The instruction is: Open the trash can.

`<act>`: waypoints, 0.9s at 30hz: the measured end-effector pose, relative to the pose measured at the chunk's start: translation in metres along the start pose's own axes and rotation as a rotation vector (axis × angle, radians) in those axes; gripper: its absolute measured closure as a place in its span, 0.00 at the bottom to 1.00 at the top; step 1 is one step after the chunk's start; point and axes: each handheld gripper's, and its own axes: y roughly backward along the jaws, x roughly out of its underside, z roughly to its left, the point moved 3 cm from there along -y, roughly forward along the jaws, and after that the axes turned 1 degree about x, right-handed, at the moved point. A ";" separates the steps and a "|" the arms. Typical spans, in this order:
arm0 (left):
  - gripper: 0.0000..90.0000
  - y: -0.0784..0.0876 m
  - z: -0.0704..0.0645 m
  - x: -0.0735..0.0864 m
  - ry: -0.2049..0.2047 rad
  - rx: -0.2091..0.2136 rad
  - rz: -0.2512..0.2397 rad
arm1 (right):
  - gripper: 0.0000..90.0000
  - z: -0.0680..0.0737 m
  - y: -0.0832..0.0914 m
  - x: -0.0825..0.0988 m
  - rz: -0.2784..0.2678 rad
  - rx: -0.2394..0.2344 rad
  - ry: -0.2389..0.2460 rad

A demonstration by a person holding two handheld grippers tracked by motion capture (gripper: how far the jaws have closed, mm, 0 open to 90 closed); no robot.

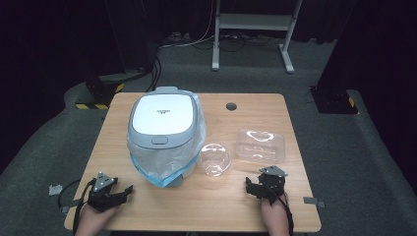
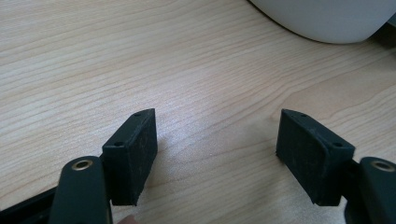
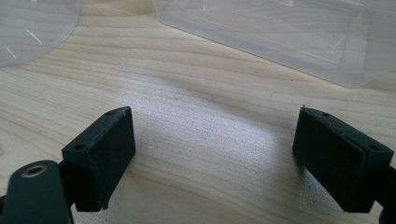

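two grippers rest on the wooden table (image 1: 206, 196), near its front edge. left gripper (image 1: 114, 192): jaws spread, bare wood between. lidded bin (image 1: 162, 132) with a plastic liner stands beyond it. clear round bowl (image 1: 215, 159), then clear rectangular tray (image 1: 260, 145), just ahead of right gripper (image 1: 259, 186): jaws spread, holding nothing.

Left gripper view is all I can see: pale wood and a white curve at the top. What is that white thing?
Observer: A white-lidded bin lined with a clear plastic bag.
Operator: Anything else on the table?
Observer: A clear round plastic bowl stands beside the bin.
Operator: And further right?
Observer: A clear rectangular plastic tray, just beyond the right gripper, whose jaws are open and empty.
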 end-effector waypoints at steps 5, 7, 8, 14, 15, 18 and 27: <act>0.32 0.000 0.000 0.000 0.001 0.001 -0.002 | 0.14 0.000 0.000 0.000 -0.001 -0.003 0.008; 0.32 0.000 0.000 0.000 -0.001 0.001 0.001 | 0.14 0.000 0.000 0.000 0.000 -0.003 0.007; 0.31 0.000 0.000 0.000 0.002 0.001 -0.001 | 0.14 0.000 0.000 0.000 0.000 -0.004 0.007; 0.26 -0.001 -0.001 0.000 -0.007 0.006 0.008 | 0.14 0.000 0.000 0.000 0.000 -0.003 0.006; 0.26 -0.001 -0.001 0.000 -0.008 0.008 0.009 | 0.14 0.000 0.000 0.000 0.000 -0.003 0.006; 0.14 -0.002 0.000 0.000 0.010 -0.020 0.033 | 0.14 0.000 0.000 0.000 0.000 -0.003 0.005; 0.14 0.008 -0.013 -0.002 -0.040 -0.021 -0.005 | 0.14 0.000 0.000 0.000 0.000 -0.004 0.006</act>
